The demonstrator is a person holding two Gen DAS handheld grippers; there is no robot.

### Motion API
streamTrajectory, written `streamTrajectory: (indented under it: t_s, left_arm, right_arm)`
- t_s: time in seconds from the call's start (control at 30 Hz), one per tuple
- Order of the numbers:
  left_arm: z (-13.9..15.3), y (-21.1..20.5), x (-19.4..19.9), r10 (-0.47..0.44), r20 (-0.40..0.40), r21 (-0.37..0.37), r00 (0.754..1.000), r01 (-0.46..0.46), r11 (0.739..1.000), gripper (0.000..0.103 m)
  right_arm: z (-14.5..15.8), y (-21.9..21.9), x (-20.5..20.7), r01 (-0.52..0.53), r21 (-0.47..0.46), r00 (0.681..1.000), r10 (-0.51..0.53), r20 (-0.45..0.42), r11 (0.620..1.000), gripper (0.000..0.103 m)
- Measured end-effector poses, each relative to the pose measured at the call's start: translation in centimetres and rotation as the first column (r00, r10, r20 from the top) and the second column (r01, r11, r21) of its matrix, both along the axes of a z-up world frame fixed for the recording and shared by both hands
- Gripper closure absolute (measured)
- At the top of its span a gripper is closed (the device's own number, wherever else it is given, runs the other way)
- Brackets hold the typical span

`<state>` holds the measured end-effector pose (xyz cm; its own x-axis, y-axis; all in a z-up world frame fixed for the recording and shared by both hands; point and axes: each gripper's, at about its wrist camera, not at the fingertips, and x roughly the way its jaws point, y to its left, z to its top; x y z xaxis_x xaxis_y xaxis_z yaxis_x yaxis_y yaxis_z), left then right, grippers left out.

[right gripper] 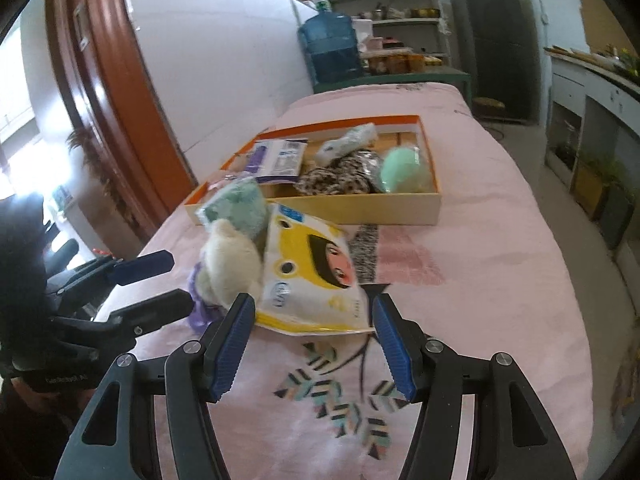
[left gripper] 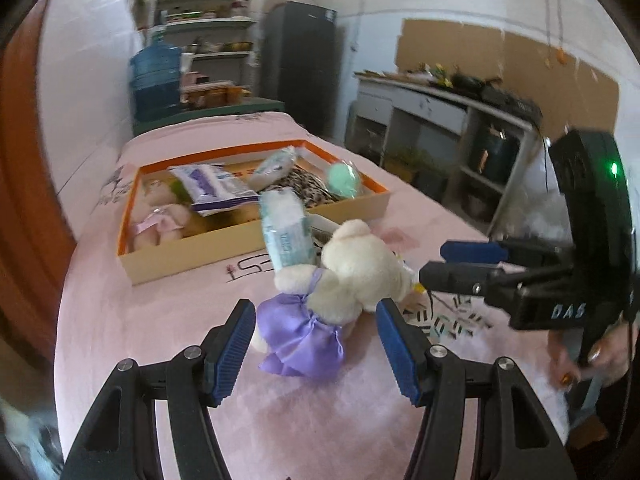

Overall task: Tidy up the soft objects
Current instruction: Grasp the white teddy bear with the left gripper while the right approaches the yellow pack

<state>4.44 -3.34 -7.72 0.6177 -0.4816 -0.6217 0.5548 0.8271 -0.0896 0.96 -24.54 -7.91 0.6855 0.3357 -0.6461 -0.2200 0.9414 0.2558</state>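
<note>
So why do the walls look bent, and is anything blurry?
Both views: fisheye lenses bend straight edges near the rim, like the brown door frame. Left wrist view: the blue-white packet is motion-smeared. Right wrist view: window glare washes out the left edge.

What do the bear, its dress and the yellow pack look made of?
Bear: cream plush, matte, fuzzy nap at its edges.
Dress: likely satin-type fabric, lilac, with a sheen and soft folds.
Yellow pack: probably thin plastic film, glossy, printed and slightly crinkled; contents unseen.
</note>
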Motion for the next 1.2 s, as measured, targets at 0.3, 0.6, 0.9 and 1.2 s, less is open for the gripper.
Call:
streamTrajectory:
  t_s: [0.3,0.6,0.9,1.2]
  left_arm:
    - [-1.5,-2.6,2.0,-0.102,-0.001,0.146,0.995,0.101,0.984,0.041]
    - [-1.6,-1.8,2.1,-0.069,-0.008,0.106,0.998,0.07,0.992,0.056]
    - [0.6,2.2,0.5,0.045,0.012,-0.065,0.999,-0.044,0.997,0.056]
    - [1.2,2.9,0.1,0.078,0.02,-0.096,0.997,-0.075,0.993,0.056]
  right_arm:
    - [-0.2,-0.5,0.3,-0.001,0.033,1.0,0.001,-0.011,0.999,0.04]
    - [0.2,-0.4,1.1,-0.007,0.04,1.0,0.008,-0.01,0.999,0.04]
    - [0.5,2.8,2.5,-0.081,-0.06,0.997,0.08,-0.004,0.995,0.04]
    - [-0.3,3.7,5.4,-0.035,-0.103,0.999,0.032,-0.028,0.994,0.04]
